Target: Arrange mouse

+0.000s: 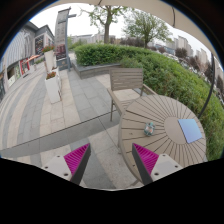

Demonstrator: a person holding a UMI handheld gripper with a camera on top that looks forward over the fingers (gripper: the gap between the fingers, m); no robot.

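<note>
Hand-held gripper: open, empty. Mouse and mousepad: on round tabletop, beyond right finger, apart. Task: apparently not begun; mouse ungrasped.

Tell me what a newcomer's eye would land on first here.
The round wooden slatted table stands out first, just beyond the gripper's right-hand finger, with a blue mouse pad on its far side and a small mouse near its middle. The gripper hangs open, holding nothing, its pink pads vivid. Behind the table are a wooden chair and a green hedge.
</note>
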